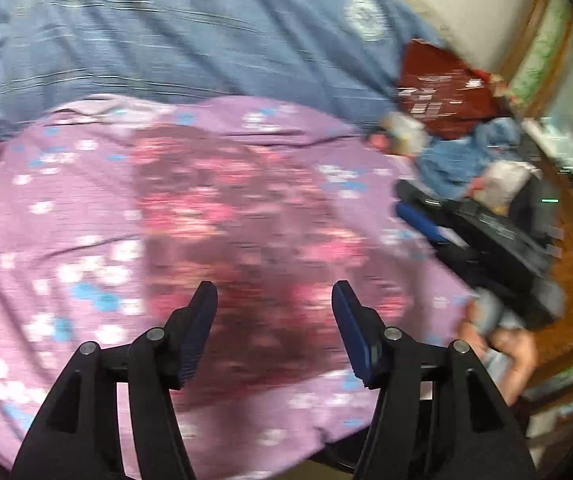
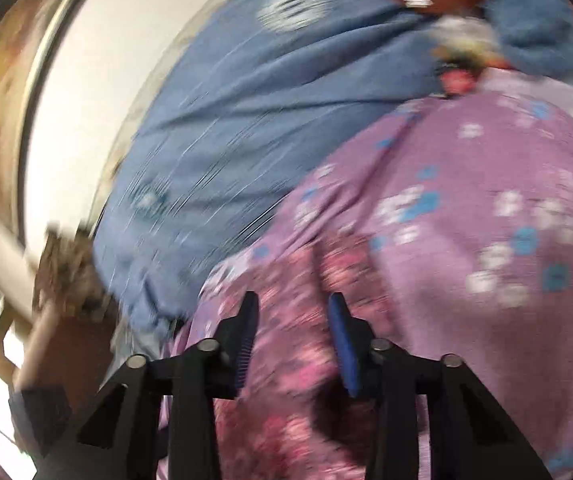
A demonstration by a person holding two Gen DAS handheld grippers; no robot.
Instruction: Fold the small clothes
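My left gripper (image 1: 274, 296): fingers (image 1: 202, 312) spread wide, nothing btwn them, no contact I can make out. The dark floral garment (image 1: 242, 248) lies flat on the purple sheet (image 1: 46, 216), right under and ahead of the tips. Right gripper (image 2: 292, 312): fingers (image 2: 246, 320) released w/ a narrower gap, empty; the garment (image 2: 298, 368) sits directly below. Can't tell if tips touch cloth, frames too blurred. Blue cover (image 1: 206, 40) lies beyond the sheet.
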